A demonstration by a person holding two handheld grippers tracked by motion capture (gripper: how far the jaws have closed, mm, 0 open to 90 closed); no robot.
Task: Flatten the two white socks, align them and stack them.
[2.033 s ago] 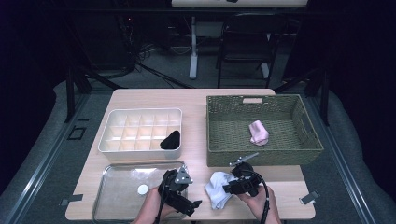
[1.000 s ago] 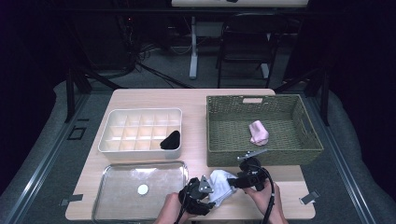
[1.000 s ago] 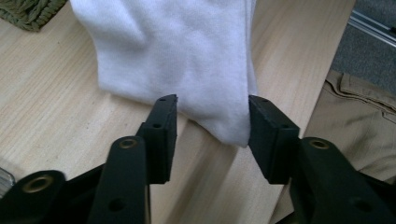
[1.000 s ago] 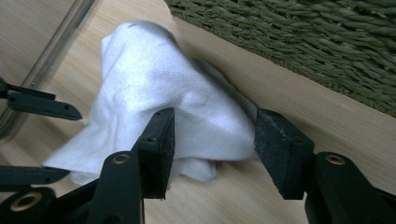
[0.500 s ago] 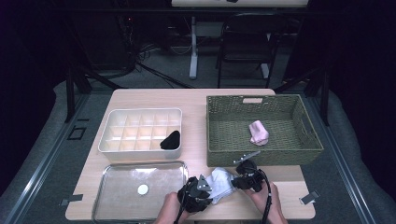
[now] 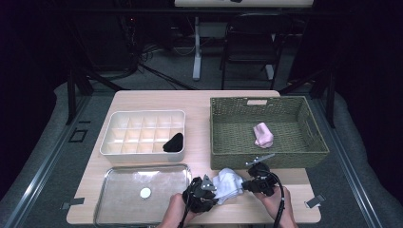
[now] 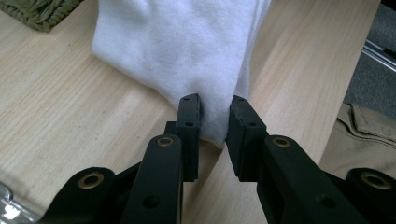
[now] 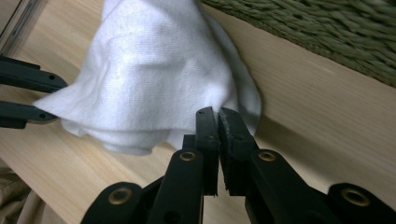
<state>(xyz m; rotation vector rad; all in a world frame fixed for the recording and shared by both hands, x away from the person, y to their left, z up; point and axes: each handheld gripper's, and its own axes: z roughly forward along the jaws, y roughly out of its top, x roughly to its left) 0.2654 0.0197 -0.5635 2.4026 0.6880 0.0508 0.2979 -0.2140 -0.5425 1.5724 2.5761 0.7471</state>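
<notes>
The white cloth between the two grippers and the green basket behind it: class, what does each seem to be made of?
White cloth: soft knitted or fleecy fabric, matt; fine fuzzy nap, limp folds. Green basket: woven fibre, perhaps paper cord or rattan, matt; plaited strands show.

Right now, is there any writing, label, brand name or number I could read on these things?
None: no words, labels, brands or numbers can be read.
White cloth: plain.
Woven basket, divided box, metal tray: unmarked.
Both grippers' black parts show only screws, no lettering.

No text, label, brand, number or sign can be read anywhere.
</notes>
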